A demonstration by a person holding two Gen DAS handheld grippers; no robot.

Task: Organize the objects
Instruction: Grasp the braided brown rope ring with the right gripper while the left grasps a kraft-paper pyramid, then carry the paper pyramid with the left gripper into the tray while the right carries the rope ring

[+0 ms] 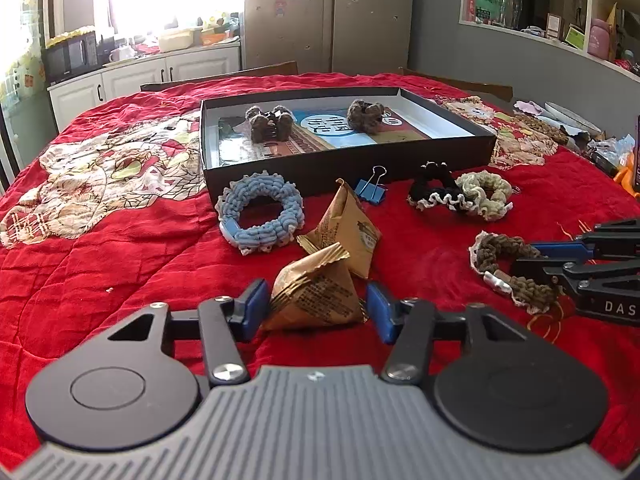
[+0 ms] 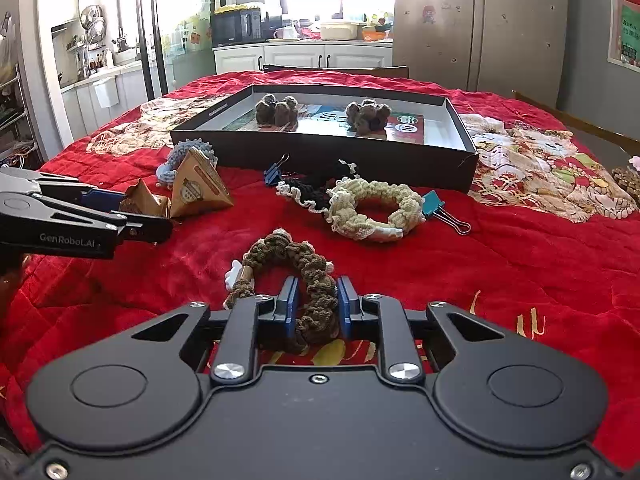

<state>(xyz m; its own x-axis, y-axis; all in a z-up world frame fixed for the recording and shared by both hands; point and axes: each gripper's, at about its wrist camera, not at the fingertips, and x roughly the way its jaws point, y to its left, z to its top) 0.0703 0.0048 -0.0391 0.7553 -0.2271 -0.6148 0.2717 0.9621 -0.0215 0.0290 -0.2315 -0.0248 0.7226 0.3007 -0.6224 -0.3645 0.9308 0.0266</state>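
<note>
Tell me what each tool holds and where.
Right tool pinches the brown scrunchie across its near band. Left tool brackets a paper packet, fingers open, nothing held.

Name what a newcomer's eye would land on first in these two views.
First, the bright red quilt covering the whole table. Next, the black box at its middle, holding two brown scrunchies. Up close, the left gripper straddles a tan pyramid packet, and the right gripper closes on a brown scrunchie.

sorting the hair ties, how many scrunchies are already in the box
2: one dark brown scrunchie at the box's left, another right of centre, both lying on the booklet. None seems hidden.
</note>
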